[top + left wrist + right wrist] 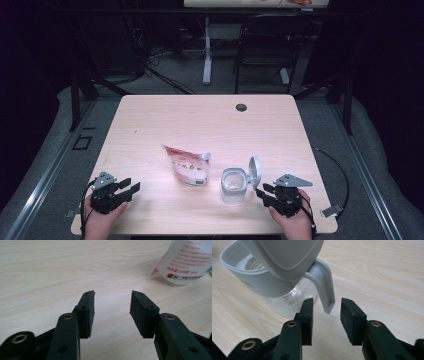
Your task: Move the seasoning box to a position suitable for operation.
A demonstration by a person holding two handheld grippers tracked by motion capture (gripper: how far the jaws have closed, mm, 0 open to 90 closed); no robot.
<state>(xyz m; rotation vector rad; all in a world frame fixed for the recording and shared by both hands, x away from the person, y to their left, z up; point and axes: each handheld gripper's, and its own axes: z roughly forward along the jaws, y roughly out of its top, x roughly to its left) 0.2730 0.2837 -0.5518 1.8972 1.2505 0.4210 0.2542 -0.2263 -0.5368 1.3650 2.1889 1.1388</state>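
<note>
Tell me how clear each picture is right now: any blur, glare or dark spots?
High view: table evenly lit, surroundings dark, the pouch and jar small and soft. Left gripper view: jaws sharp, the pouch's print blurred and washed out. Right gripper view: the jar's lid very close and slightly out of focus, glints on the glass.

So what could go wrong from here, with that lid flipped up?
The right gripper is open, with the jar's grey handle tip between its fingers; a nudge might shift or tip the jar. The raised lid could swing shut. The pouch lies flat, so the open left gripper may struggle to lift it.
</note>
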